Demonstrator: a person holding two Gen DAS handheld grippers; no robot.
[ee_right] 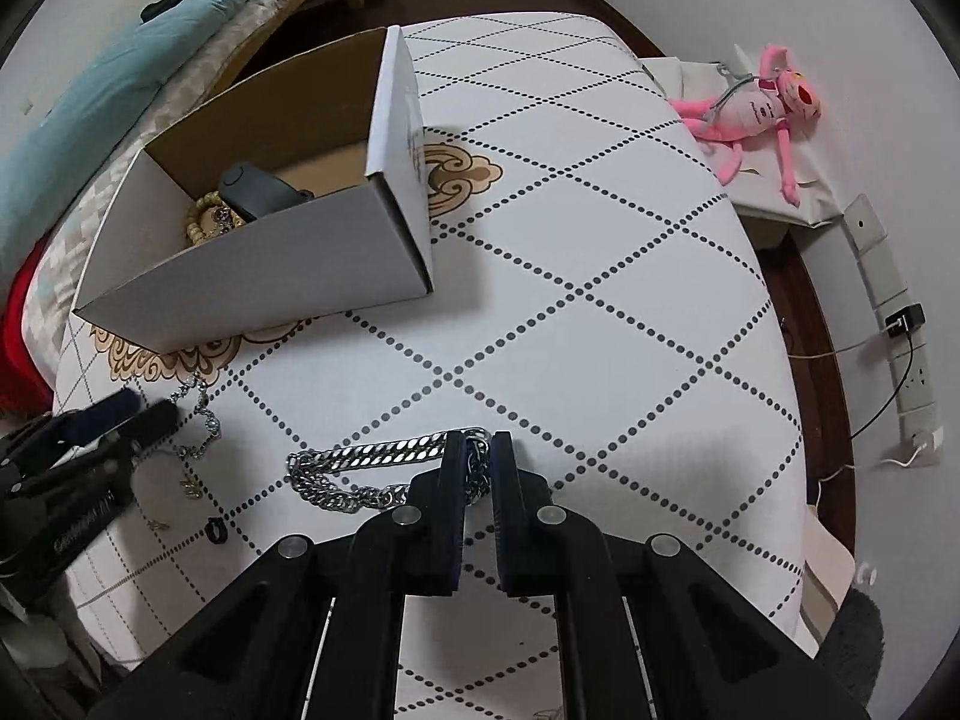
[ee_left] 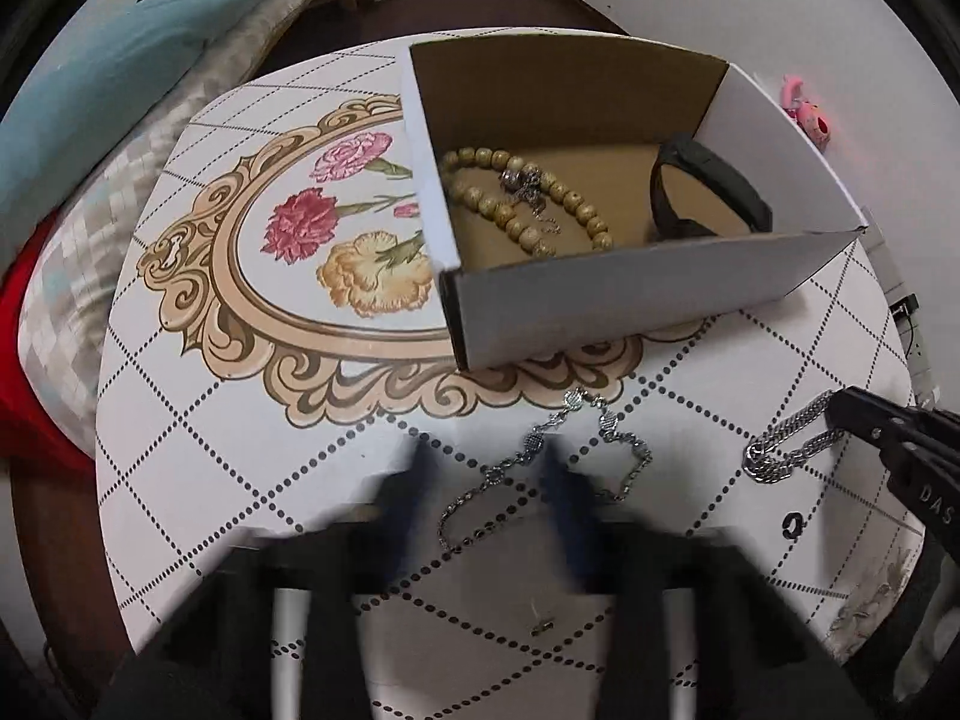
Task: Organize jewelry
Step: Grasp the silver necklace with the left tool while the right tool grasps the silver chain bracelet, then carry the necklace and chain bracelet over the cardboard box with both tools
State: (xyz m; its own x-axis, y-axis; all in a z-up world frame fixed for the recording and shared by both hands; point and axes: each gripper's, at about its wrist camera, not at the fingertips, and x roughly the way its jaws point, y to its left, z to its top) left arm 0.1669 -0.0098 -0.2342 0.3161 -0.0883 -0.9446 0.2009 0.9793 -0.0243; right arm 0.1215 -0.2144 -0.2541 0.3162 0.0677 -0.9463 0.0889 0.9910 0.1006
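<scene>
A white cardboard box (ee_left: pixel 630 294) stands on the patterned table; inside lie a wooden bead bracelet (ee_left: pixel 528 204) and a black band (ee_left: pixel 708 192). A thin silver chain (ee_left: pixel 576 450) lies in front of the box. My left gripper (ee_left: pixel 480 468) is open, blurred, with its fingers either side of that thin chain; it also shows in the right wrist view (ee_right: pixel 141 414). A thick silver curb chain (ee_right: pixel 372 468) lies to the right. My right gripper (ee_right: pixel 477 450) is shut on the thick chain's end, low on the table; it shows in the left wrist view (ee_left: pixel 840 420).
A small black ring (ee_right: pixel 215 531) and a tiny metal piece (ee_left: pixel 540 629) lie near the table's front edge. A pink plush toy (ee_right: pixel 762 114) lies off the table at the right. A power strip (ee_right: pixel 900 324) runs along the wall. A bed with a teal blanket (ee_left: pixel 108 72) is at the left.
</scene>
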